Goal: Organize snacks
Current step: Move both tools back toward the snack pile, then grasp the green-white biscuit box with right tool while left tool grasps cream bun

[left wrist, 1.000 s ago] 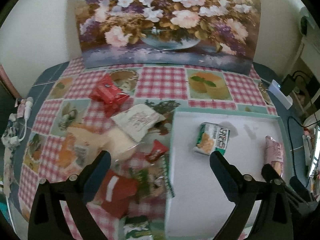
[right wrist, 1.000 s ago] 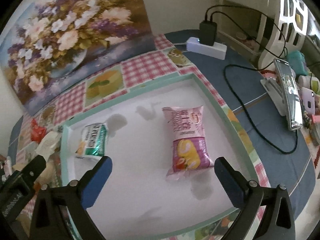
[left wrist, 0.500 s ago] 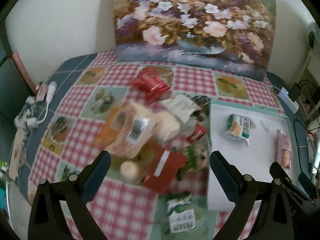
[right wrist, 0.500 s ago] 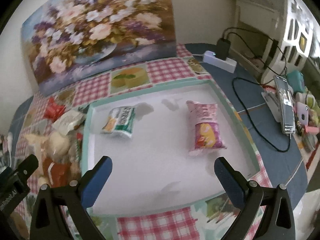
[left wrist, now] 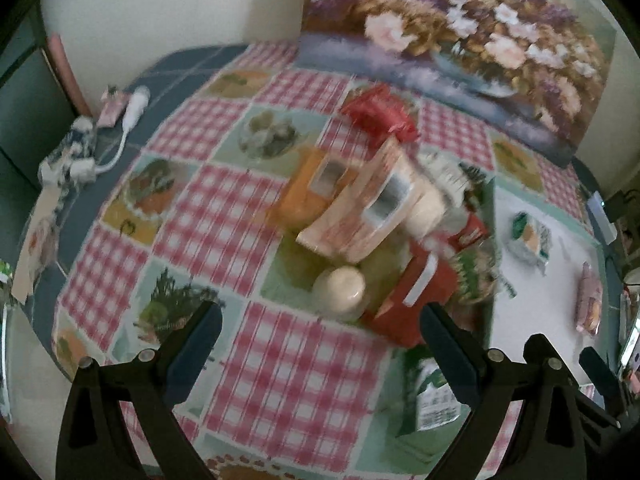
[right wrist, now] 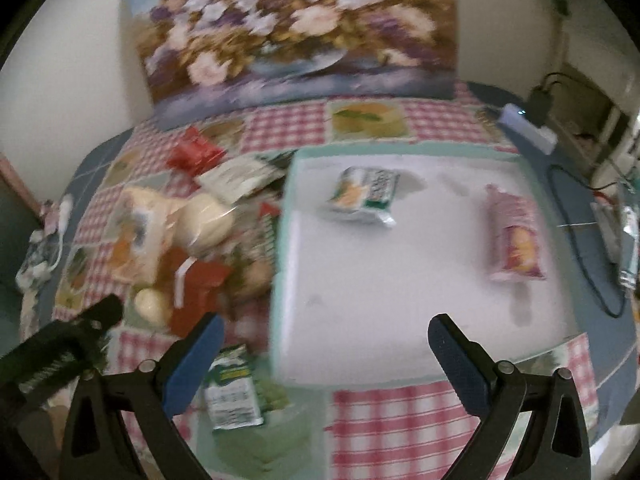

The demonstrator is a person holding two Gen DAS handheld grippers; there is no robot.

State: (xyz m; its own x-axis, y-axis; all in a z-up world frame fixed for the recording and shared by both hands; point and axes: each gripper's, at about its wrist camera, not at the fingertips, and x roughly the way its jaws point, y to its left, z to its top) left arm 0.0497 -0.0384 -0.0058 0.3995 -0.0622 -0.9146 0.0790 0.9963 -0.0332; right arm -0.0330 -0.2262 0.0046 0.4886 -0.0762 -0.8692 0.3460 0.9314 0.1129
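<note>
A pile of snack packets [left wrist: 384, 232] lies on the checked tablecloth, left of a white tray with a green rim [right wrist: 400, 151]. The pile also shows in the right wrist view [right wrist: 188, 240]. In the tray lie a green-and-white packet [right wrist: 366, 196] and a pink packet [right wrist: 516, 240]. A green packet [right wrist: 232, 388] lies apart at the front. My left gripper [left wrist: 320, 344] is open and empty, above the cloth in front of the pile. My right gripper [right wrist: 324, 360] is open and empty, over the tray's near left corner. Both views are blurred.
A flower painting [right wrist: 296, 32] leans on the wall at the back. A power strip with cables [right wrist: 528, 128] lies right of the tray. A white plug and cord [left wrist: 132, 108] lie at the table's left edge. A phone [right wrist: 628, 240] stands at the far right.
Both grippers have pulled back and swung left. The left view now centres on the snack pile; the right view now takes in the pile and the front green packet. Both stay open.
</note>
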